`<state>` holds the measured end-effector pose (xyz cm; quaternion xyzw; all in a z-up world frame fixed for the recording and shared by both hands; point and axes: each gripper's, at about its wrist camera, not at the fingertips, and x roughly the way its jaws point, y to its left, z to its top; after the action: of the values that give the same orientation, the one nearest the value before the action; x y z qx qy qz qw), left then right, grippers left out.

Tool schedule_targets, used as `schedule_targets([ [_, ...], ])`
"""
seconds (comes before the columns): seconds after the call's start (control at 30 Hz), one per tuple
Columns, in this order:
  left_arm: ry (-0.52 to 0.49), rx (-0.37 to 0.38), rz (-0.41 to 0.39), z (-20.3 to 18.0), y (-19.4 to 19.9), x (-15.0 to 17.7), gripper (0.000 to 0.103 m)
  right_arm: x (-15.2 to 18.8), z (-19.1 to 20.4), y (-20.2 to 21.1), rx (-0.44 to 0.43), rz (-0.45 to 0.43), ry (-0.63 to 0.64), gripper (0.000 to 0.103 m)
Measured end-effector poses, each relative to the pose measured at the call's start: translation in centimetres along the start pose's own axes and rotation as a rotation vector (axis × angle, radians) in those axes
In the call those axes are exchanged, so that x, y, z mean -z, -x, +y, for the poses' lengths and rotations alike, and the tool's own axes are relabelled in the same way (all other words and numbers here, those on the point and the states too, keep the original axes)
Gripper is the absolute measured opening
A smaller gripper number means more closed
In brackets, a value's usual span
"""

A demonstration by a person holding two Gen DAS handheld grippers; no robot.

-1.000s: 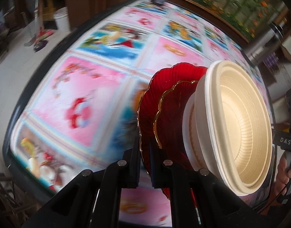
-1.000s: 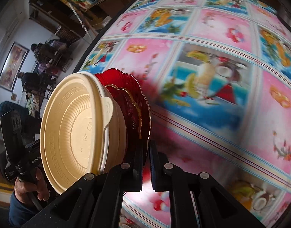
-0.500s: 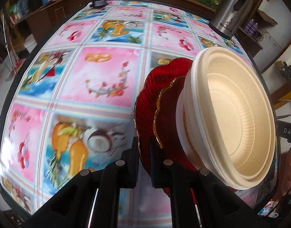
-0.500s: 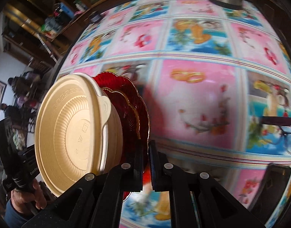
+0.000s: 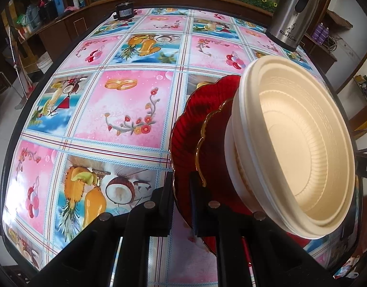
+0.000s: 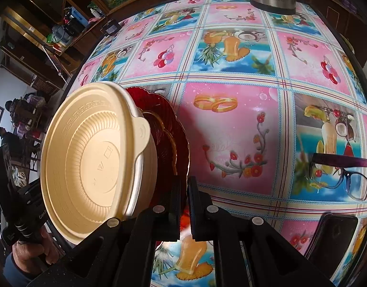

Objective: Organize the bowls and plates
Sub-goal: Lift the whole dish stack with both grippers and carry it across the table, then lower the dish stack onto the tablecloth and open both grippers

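both grippers pinch the rim of the same large red plate (image 5: 183, 134), left gripper (image 5: 181, 189) and right gripper (image 6: 184, 191) nearly closed on it; a smaller red plate (image 5: 214, 148) and stacked cream bowls (image 5: 303, 148) ride on it, above the table (image 5: 126, 100) at 3 o'clock in the left view, 9 o'clock in the right.

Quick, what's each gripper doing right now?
Left gripper: shut on the red plate rim.
Right gripper: shut on the same plate's opposite rim; cream bowls stacked on it.

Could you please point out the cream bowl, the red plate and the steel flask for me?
cream bowl (image 5: 303, 148), left wrist view, on its inner floor.
red plate (image 5: 190, 129), left wrist view, on its ribbed rim left of the bowl.
steel flask (image 5: 293, 16), left wrist view, on its body above the lettering.
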<state>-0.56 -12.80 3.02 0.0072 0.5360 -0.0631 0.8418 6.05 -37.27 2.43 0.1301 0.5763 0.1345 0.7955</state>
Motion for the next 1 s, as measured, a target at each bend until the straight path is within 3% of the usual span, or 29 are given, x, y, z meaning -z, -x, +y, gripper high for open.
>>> schedule_targets([
  [1.0,-0.009,-0.025,-0.052,-0.2,2.2,1.8,0.012,2.6,-0.1,2.7,-0.004,-0.035,-0.018,0.008],
])
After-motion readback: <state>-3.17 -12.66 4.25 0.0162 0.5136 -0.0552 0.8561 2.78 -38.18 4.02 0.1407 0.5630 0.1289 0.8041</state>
